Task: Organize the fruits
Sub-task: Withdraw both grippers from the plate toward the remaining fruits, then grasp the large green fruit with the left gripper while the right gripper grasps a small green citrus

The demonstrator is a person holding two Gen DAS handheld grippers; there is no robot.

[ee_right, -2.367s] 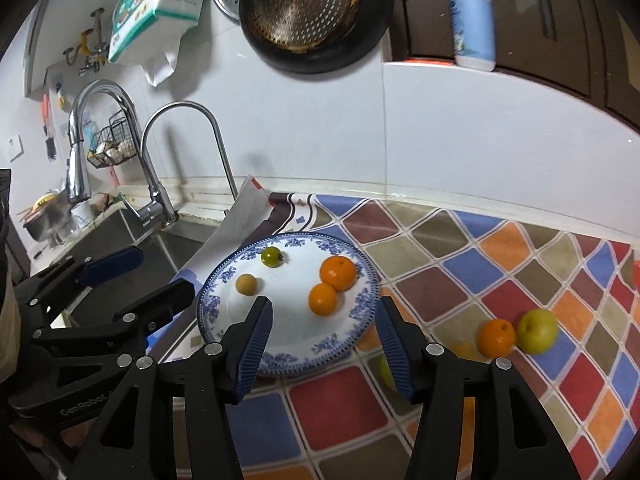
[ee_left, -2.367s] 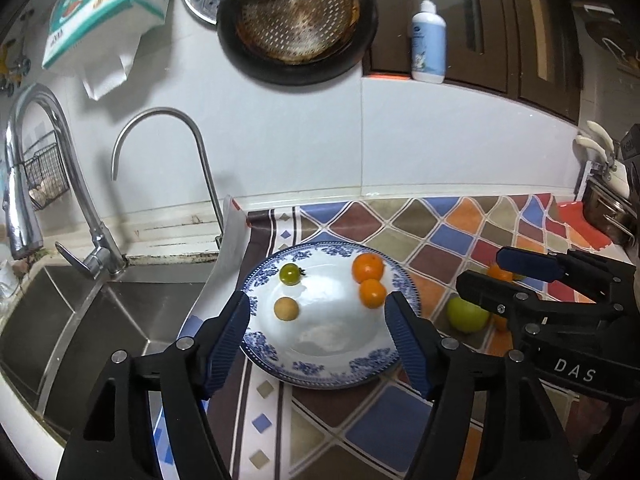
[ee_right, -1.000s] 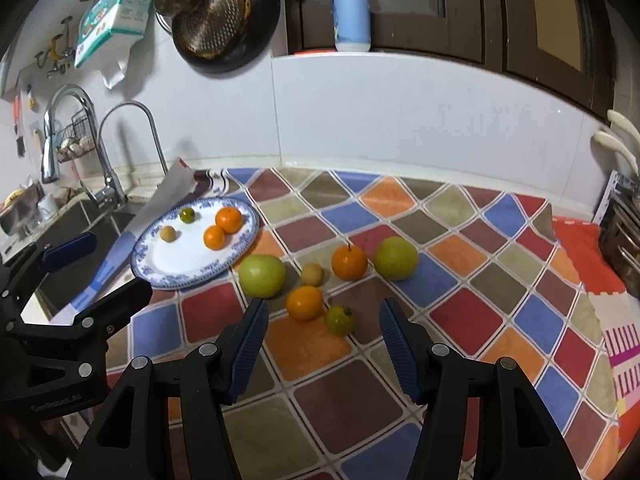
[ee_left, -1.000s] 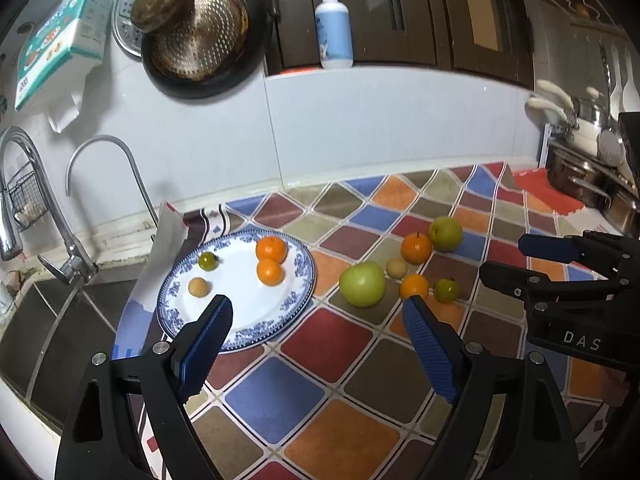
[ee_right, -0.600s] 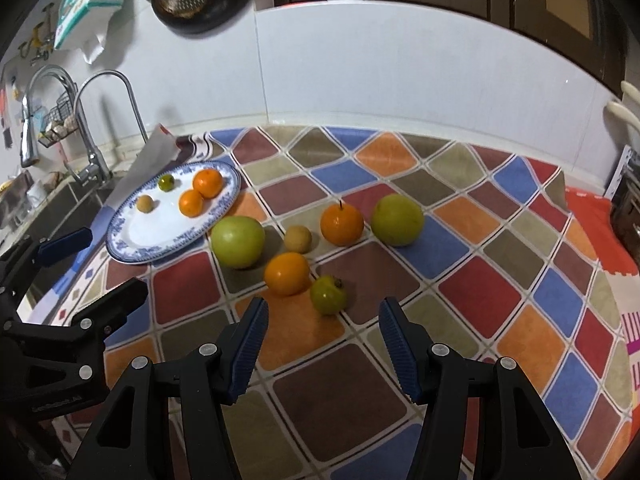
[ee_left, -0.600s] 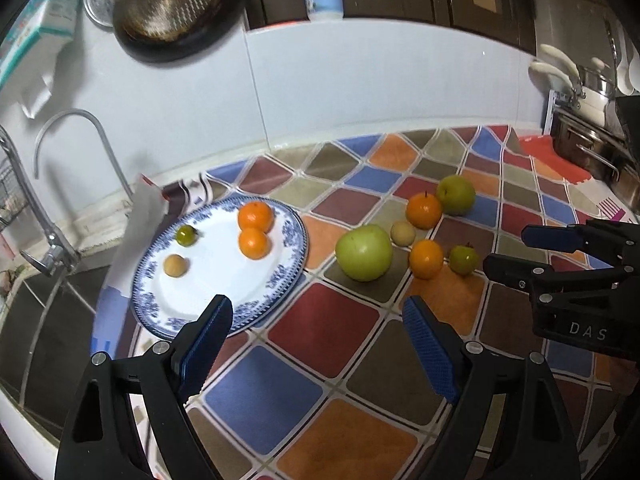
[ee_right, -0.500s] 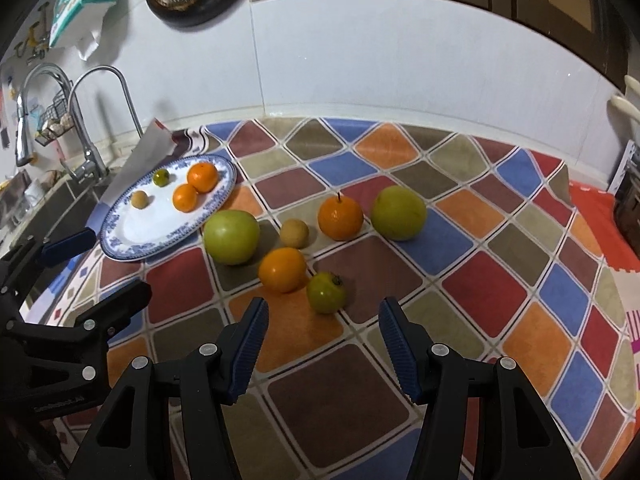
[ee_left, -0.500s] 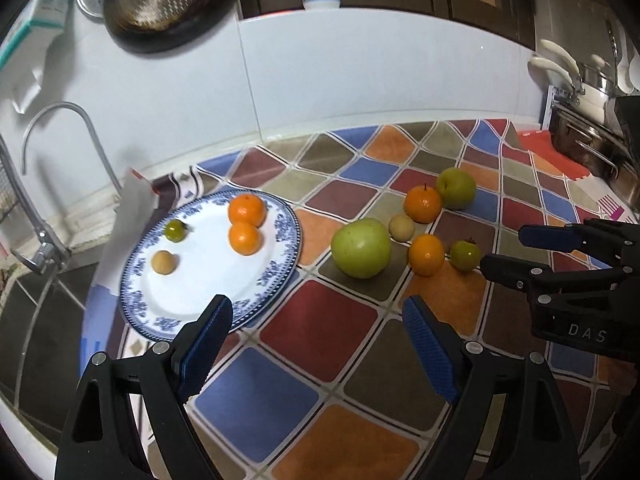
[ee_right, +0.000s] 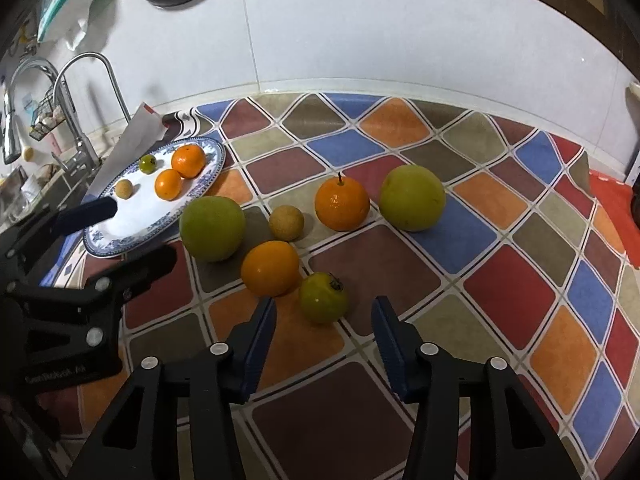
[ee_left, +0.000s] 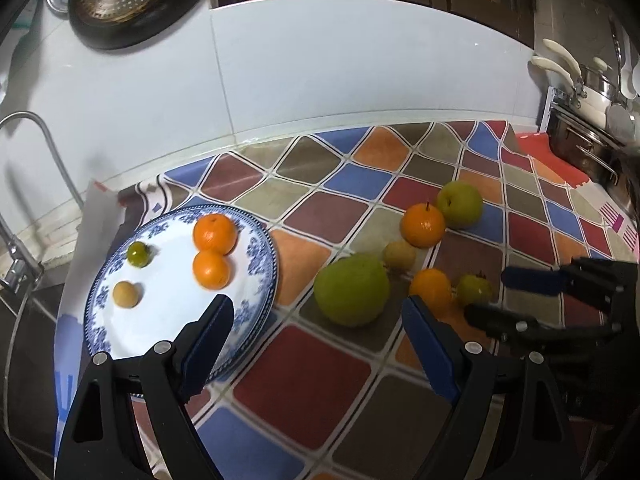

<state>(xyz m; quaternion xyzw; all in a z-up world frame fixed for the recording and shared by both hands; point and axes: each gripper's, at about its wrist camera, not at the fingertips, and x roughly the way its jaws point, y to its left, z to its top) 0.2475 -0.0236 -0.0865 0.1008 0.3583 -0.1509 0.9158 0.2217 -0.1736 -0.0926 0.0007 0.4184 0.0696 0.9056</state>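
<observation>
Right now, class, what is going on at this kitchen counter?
A person holds two grippers over a tiled counter and is sorting fruit. Four small fruits lie on the plate; six more lie loose beside it. The right gripper is open and low, with the small green fruit just ahead of its fingers. The left gripper is open and empty, near the big green fruit. Neither holds anything.

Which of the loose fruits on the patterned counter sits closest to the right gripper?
The small green fruit with the dark calyx, lying just ahead of the open right gripper. The orange beside it and the big green fruit lie farther off.
</observation>
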